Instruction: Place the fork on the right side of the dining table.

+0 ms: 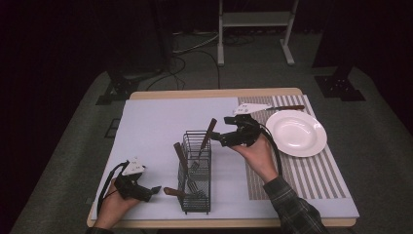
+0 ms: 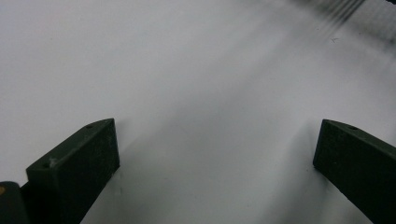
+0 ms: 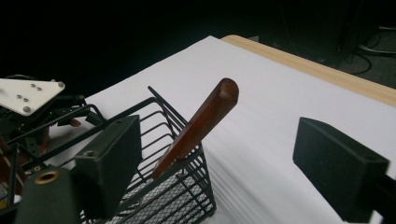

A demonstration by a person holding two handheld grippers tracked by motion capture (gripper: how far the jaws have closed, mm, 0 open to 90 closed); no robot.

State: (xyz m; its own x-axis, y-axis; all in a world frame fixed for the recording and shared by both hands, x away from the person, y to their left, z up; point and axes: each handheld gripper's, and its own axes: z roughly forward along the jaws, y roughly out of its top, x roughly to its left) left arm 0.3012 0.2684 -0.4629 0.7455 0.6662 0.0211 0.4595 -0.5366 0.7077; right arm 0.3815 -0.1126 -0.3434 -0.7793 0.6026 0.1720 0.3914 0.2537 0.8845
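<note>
Two hand-held grippers in play, both spread wide and empty. Right hand-held gripper (image 1: pixel 225 138) lined up on the wooden handle (image 3: pixel 198 125) leaning out of the far end of the black wire basket (image 1: pixel 196 171) at mid-table. Left hand-held gripper (image 1: pixel 152 190) low near the table's front edge, just beside another handle poking from the basket. Probably light, stiff, smooth-finished cutlery; best pinched across the upper handle, squarely, to avoid twisting or snagging the wires.

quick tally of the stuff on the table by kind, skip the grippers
wire basket: 1
white plate: 1
striped placemat: 1
wooden-handled utensils: 4, three at the basket, one beyond the plate
total: 7
</note>
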